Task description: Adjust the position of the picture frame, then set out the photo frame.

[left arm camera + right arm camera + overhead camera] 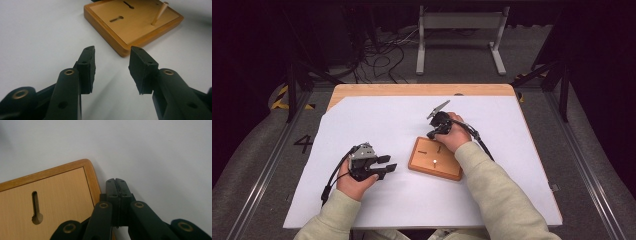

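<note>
Wooden board (435,159) sits between the half-open, empty left tool (386,167) and the closed right tool (432,134).

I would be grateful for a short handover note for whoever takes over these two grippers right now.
Left gripper: open, nothing between its jaws, resting low over the white sheet, pointed at the wooden board from its left side.
Right gripper: shut, empty, tips at the board's far corner, just off its rim.
Board: lies flat on the sheet between the hands. One thin peg stands in it; two keyhole slots are empty.
Done: one peg seated, judging by how it stands.
Left: unclear from here; no loose parts visible on the sheet, so check what goes into the slots.
</note>
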A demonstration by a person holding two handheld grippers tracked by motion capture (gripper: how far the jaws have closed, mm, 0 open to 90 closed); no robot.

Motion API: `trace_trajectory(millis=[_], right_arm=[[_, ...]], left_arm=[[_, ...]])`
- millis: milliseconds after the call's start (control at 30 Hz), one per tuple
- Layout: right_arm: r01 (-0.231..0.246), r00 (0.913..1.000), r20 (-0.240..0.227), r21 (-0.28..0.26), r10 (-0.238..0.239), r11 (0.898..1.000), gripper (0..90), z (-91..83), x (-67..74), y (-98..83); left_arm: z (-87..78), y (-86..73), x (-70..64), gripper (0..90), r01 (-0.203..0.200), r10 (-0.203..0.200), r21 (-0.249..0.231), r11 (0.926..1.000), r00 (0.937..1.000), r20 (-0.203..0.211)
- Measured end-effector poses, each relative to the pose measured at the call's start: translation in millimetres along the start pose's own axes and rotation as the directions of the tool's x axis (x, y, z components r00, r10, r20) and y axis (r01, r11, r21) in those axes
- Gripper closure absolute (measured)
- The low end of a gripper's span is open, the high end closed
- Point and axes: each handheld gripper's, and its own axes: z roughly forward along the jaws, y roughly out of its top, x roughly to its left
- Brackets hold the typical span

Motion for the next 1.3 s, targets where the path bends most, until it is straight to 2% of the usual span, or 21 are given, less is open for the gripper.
trace_trajectory(millis=[67, 100, 200, 300, 333, 367, 400, 433, 500, 533, 633, 733, 800, 833, 867, 1000, 1100, 1200, 1267, 1300], right_arm=[[0.033, 0.9990, -0.029, -0.001, -0.033, 0.999, 90.0, 1.8, 9.2, 2.3], [0.033, 0.9990, -0.029, -0.001, -0.033, 0.999, 90.0, 1.8, 9.2, 2.3], [0.064, 0.9953, -0.072, -0.016, -0.065, 0.998, 90.0, 2.4, 23.4, 6.0], [0.081, 0.9954, -0.048, -0.043, -0.083, 0.996, 90.0, -0.7, 27.2, 6.3], [0.068, 0.9977, 0.002, -0.082, -0.068, 0.994, 90.0, -8.2, 25.6, 2.4], [0.056, 0.9984, 0.013, -0.113, -0.055, 0.992, 90.0, -13.6, 23.8, -1.1], [0.056, 0.9984, 0.013, -0.113, -0.055, 0.992, 90.0, -13.6, 23.8, -1.1], [0.021, 0.9997, 0.017, -0.164, -0.019, 0.986, 90.0, -26.7, 21.0, -10.6], [0.003, 0.9999, 0.015, -0.197, 0.000, 0.980, 86.3, -41.4, 20.3, -22.1], [0.003, 0.9999, 0.015, -0.197, 0.000, 0.980, 86.3, -41.4, 20.3, -22.1], [-0.006, 0.9993, 0.033, -0.232, 0.014, 0.973, 83.4, -64.7, 23.0, -41.4], [-0.042, 0.9979, 0.035, -0.286, 0.055, 0.957, 80.7, -89.6, 25.0, -64.5], [-0.079, 0.9950, 0.030, -0.343, 0.095, 0.936, 80.2, -104.1, 24.4, -79.9], [-0.104, 0.9918, 0.030, -0.374, 0.125, 0.922, 79.4, -112.7, 24.0, -89.8], [-0.115, 0.9887, 0.044, -0.395, 0.143, 0.912, 78.8, -119.4, 24.1, -97.7], [-0.123, 0.9815, 0.074, -0.463, 0.176, 0.878, 71.5, -141.9, 30.0, -126.0], [-0.099, 0.9795, 0.109, -0.472, 0.169, 0.876, 63.5, -150.9, 36.6, -141.6], [-0.095, 0.9775, 0.121, -0.477, 0.173, 0.874, 58.5, -155.3, 39.6, -152.5], [-0.101, 0.9763, 0.122, -0.471, 0.179, 0.876, 56.1, -158.7, 38.8, -157.1], [-0.102, 0.9768, 0.118, -0.474, 0.179, 0.874, 55.3, -160.5, 38.2, -158.5]], left_arm=[[1.1, -0.8, 0.0, 56.0, 0.007, -0.007, 0.007, 1.0000, 1.0000, 0.006], [1.1, -0.8, 0.0, 56.0, 0.007, -0.007, 0.007, 1.0000, 1.0000, 0.006], [3.3, -1.2, -0.6, 55.8, 0.002, -0.002, 0.013, 0.9999, 0.9999, 0.011], [4.0, -1.2, -0.8, 55.2, 0.003, -0.003, 0.016, 0.9999, 0.9999, 0.012], [3.9, -1.0, -0.7, 54.8, 0.003, -0.003, 0.014, 0.9999, 0.9999, 0.011], [3.7, -0.8, -0.6, 54.0, 0.003, -0.003, 0.009, 1.0000, 1.0000, 0.009], [3.3, -0.3, -0.1, 54.0, 0.004, -0.004, 0.004, 1.0000, 1.0000, 0.008], [2.3, 1.4, 0.9, 51.7, 0.008, -0.008, -0.007, 0.9999, 1.0000, 0.004], [1.6, 3.9, -0.1, 50.6, 0.003, -0.003, -0.017, 0.9999, 1.0000, 0.008], [1.6, 3.9, -0.1, 50.1, 0.003, -0.003, -0.017, 0.9999, 1.0000, 0.008], [0.8, 7.8, -3.1, 50.0, -0.014, 0.015, -0.030, 0.9995, 0.9996, 0.023], [-0.8, 12.0, -6.3, 47.8, -0.015, 0.017, -0.053, 0.9985, 0.9990, 0.040], [-2.2, 14.5, -8.4, 46.7, -0.020, 0.023, -0.065, 0.9977, 0.9987, 0.046], [-2.9, 15.1, -8.9, 46.2, -0.017, 0.020, -0.069, 0.9975, 0.9985, 0.050], [-3.6, 15.5, -9.1, 45.7, -0.015, 0.019, -0.074, 0.9971, 0.9987, 0.047], [-8.0, 16.0, -6.5, 44.1, -0.005, 0.008, -0.084, 0.9965, 0.9993, 0.036], [-8.3, 17.0, -6.9, 43.4, -0.001, 0.004, -0.093, 0.9957, 0.9993, 0.038], [-6.4, 19.7, -9.8, 41.1, 0.028, -0.019, -0.113, 0.9932, 0.9962, 0.085], [-5.2, 22.7, -13.1, 39.0, 0.018, -0.007, -0.114, 0.9933, 0.9957, 0.092], [-3.8, 24.0, -14.9, 38.5, 0.016, -0.005, -0.120, 0.9927, 0.9953, 0.096]])
